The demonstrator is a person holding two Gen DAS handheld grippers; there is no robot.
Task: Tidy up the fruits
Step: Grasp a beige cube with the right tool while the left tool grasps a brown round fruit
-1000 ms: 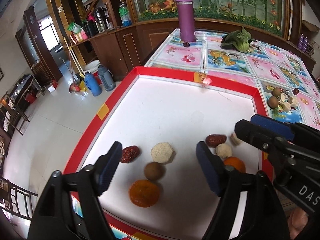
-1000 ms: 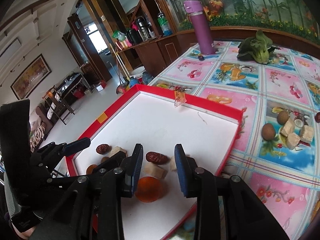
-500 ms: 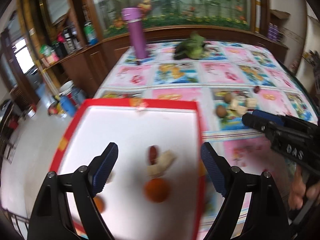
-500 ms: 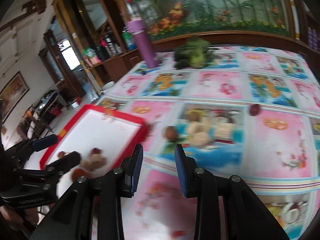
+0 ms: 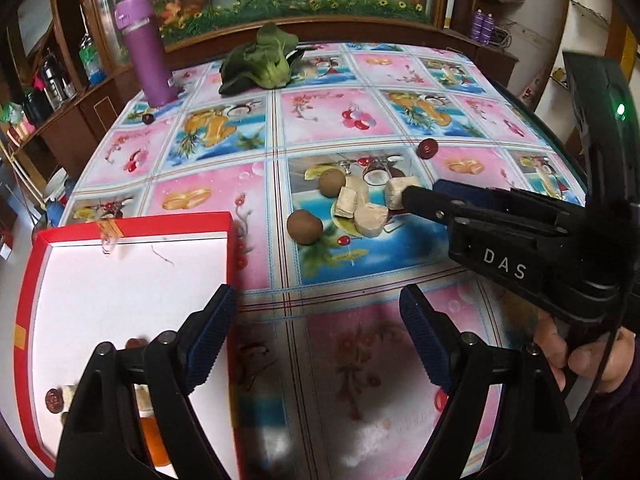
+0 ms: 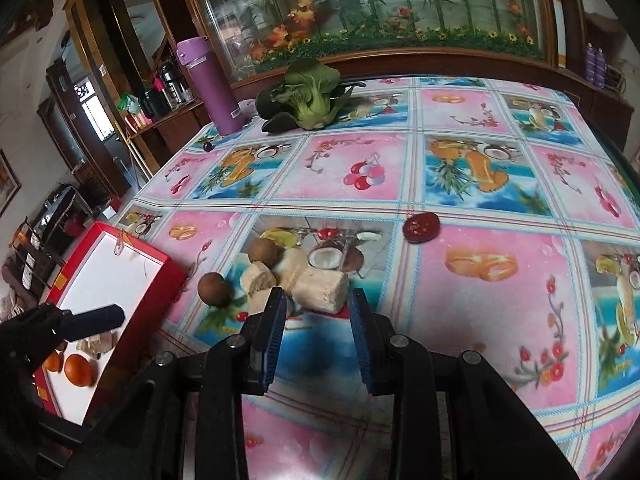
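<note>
A fruit-print tablecloth [image 6: 480,184] covers the table, with a red-rimmed tray [image 5: 132,225] at its left edge already holding some fruit. Near the middle lies a loose cluster of brown round fruits and pale chunks; the nearest pale cylindrical chunk [image 6: 322,289] lies just ahead of the right gripper [image 6: 316,328], long axis crosswise to its parted, empty jaws. The left gripper [image 5: 314,340], wide open, hangs farther back.
</note>
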